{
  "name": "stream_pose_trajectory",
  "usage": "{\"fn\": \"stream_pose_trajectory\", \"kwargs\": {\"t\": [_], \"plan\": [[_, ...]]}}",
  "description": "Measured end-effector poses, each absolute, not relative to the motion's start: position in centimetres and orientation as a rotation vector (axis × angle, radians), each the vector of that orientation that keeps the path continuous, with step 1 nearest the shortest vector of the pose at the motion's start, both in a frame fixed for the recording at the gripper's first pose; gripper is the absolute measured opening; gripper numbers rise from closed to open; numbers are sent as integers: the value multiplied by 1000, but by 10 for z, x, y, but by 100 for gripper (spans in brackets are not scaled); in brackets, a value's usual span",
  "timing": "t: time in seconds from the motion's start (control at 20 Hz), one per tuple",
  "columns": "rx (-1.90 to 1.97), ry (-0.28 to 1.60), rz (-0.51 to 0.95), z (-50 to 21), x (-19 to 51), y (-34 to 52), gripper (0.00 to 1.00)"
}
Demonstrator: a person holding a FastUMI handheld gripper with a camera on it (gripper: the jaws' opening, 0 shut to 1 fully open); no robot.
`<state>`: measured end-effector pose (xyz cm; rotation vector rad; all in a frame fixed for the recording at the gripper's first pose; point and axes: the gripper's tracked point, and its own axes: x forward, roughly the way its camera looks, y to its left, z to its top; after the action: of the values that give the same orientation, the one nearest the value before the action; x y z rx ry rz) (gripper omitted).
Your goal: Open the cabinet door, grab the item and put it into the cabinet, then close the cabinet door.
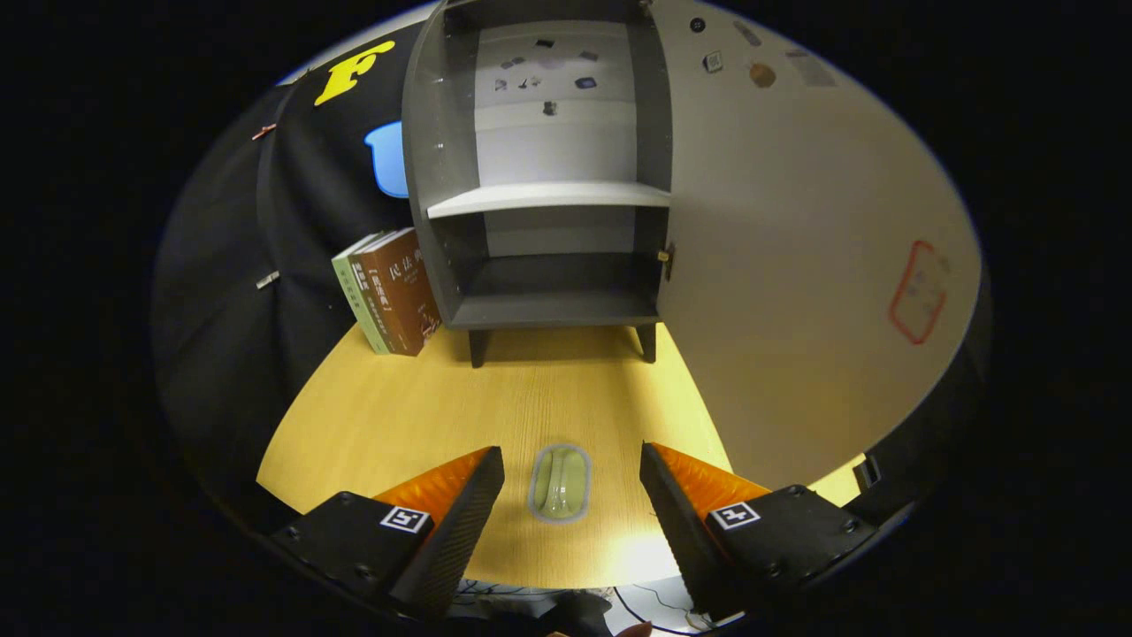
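the gripper [572, 495] is spread wide, holding nothing; the clear item [559, 483] lies between its fingers. it looks smooth and may slip when squeezed.

Yellow wooden table [398, 416], books [389, 292] upright against black cloth wall [230, 336].
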<state>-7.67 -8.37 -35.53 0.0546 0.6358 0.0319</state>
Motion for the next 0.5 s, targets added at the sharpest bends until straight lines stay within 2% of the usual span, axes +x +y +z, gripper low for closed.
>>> {"fn": "stream_pose_trajectory", "kwargs": {"t": [0.3, 0.5], "plan": [[122, 801, 1, -451, -55, -85, 98], [132, 851, 30, -483, -49, -73, 98]]}}
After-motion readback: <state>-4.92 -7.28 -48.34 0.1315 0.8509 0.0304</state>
